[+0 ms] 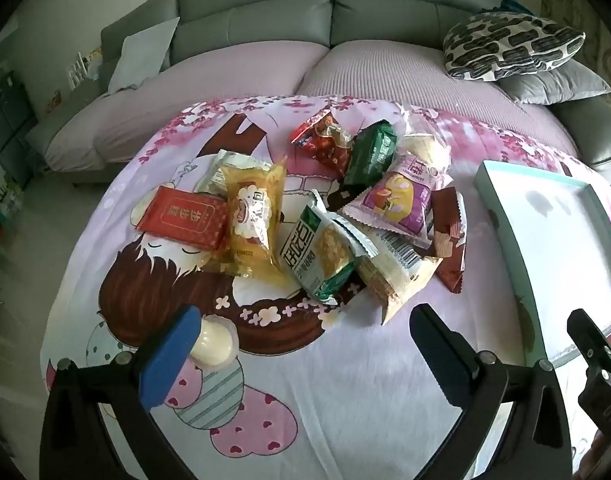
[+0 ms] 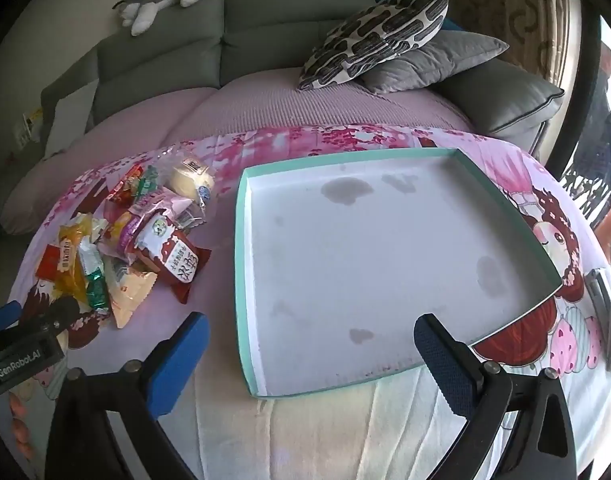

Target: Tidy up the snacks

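On the pink cloth, the snack pile (image 1: 325,216) lies just ahead of the left tool (image 1: 301,344), spread wide. The right tool (image 2: 311,344), also spread, hangs over the tray (image 2: 241,248).

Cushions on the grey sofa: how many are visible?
3. A black-and-white patterned cushion leans on a grey quilted cushion at the right end; a pale grey cushion stands against the left backrest. Others may be hidden beyond the frame.
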A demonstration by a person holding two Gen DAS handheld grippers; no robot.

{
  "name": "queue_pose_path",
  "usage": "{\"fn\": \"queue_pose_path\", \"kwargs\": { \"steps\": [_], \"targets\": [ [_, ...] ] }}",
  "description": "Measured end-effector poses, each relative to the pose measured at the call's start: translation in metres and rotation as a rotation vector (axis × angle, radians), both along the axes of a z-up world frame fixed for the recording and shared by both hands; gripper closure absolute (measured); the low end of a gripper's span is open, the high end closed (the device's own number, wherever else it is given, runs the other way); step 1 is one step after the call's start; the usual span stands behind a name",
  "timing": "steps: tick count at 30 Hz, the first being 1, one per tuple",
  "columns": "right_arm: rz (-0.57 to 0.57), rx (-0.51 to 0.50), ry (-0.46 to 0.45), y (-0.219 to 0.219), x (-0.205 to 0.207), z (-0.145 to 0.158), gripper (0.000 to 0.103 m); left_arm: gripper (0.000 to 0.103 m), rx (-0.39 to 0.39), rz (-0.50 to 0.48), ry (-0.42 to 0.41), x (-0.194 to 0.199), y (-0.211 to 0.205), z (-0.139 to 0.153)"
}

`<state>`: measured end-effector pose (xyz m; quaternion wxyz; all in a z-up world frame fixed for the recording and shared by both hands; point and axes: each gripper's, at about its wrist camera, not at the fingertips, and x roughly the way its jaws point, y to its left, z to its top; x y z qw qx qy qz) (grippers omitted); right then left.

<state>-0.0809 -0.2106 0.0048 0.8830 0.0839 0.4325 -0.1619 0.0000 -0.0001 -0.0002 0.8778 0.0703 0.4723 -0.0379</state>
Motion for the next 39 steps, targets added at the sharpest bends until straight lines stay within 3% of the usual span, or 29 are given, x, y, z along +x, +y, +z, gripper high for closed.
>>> {"fn": "queue_pose_path", "kwargs": {
  "steps": [39],
  "targets": [
    [-0.017,0.009,0.013,-0.0033,0.0008,-0.0025,0.0,0.0,0.003,-0.005,0.003,-0.0002,-0.0027,-0.0017]
  ]
}}
